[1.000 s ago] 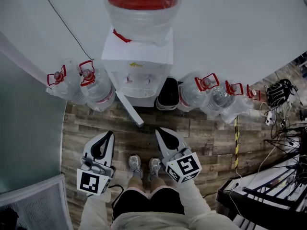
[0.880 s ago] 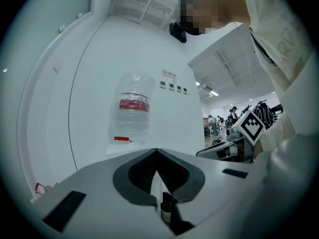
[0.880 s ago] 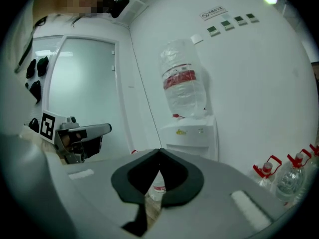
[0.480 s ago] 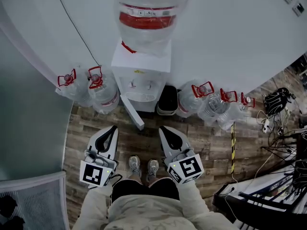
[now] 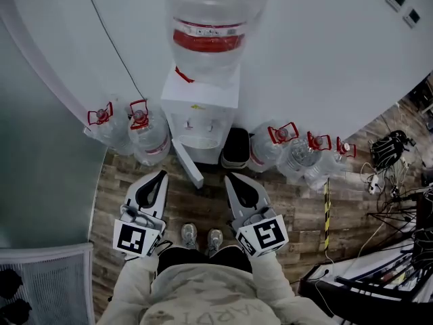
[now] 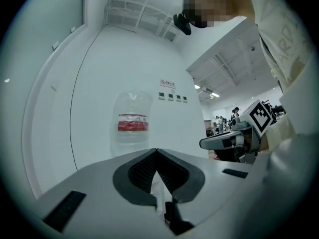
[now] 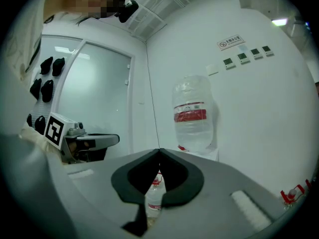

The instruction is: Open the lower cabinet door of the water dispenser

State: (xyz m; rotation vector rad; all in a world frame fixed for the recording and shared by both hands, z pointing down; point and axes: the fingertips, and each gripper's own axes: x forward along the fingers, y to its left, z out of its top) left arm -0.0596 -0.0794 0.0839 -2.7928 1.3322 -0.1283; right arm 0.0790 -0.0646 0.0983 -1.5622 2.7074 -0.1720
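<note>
The left gripper (image 5: 163, 173) and right gripper (image 5: 226, 177) hang level over the wooden floor (image 5: 203, 202), each closed tip to tip on nothing. Just beyond, the lower cabinet door (image 5: 188, 161) stands swung out from the water dispenser (image 5: 199, 110), so opening looks done and nothing more need be pulled; the cabinet's inside is hidden. The top jug (image 5: 206, 36) and spare jugs (image 5: 149, 134) along the floor's far edge look clear, fill uncertain.

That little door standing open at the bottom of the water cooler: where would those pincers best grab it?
Probably its free end, nearest the person's shoes. The lower cabinet door stands swung out from the water dispenser as a thin slab, so jaws coming from the front could straddle that edge, one on each face. No handle is discernible.
</note>
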